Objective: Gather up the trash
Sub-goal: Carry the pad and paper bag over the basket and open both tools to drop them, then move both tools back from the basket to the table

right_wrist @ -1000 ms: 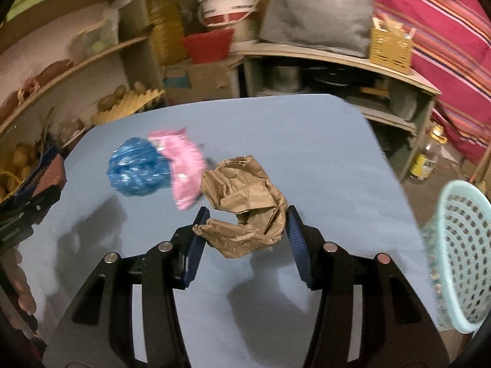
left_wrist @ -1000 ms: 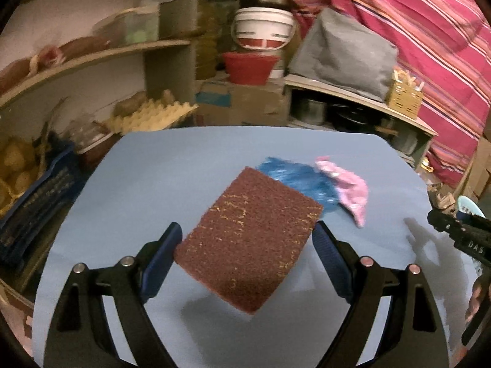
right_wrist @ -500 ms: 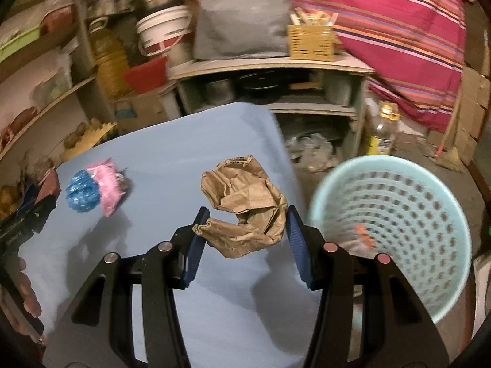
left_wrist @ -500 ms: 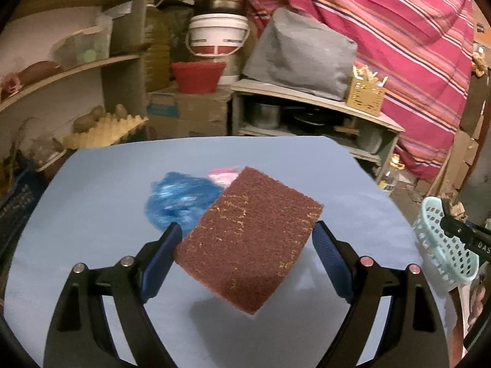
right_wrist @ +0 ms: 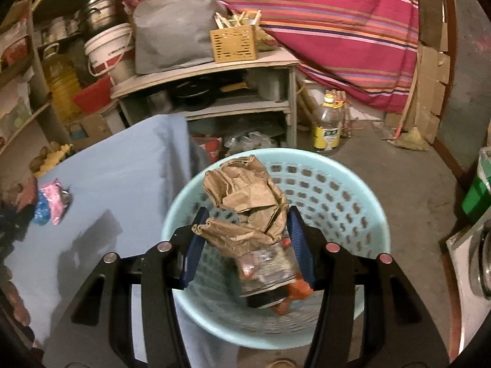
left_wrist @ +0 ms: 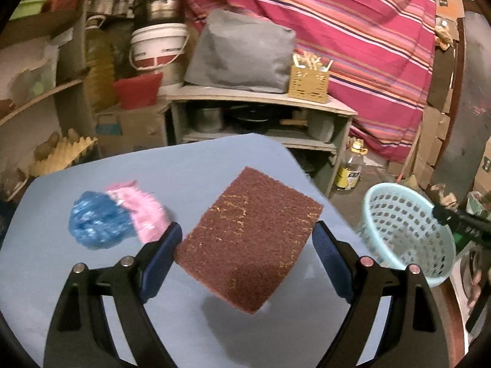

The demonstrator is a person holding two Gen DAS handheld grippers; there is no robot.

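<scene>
We find a crumpled brown paper bag (right_wrist: 247,205) clamped in the right gripper (right_wrist: 244,247) above the pale blue perforated basket (right_wrist: 346,190), which holds blurred, possibly plastic litter. The left gripper (left_wrist: 247,253) grips a brown scouring pad (left_wrist: 248,239) over the blue table (left_wrist: 184,168); blue and pink wrappers (left_wrist: 116,214) remain.

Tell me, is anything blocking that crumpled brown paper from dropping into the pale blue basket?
Nothing visible blocks it. The right gripper holds the crumpled brown paper bag directly above the open mouth of the pale blue perforated plastic basket. Below lies only trash already inside, a clear wrapper and orange scraps.
</scene>
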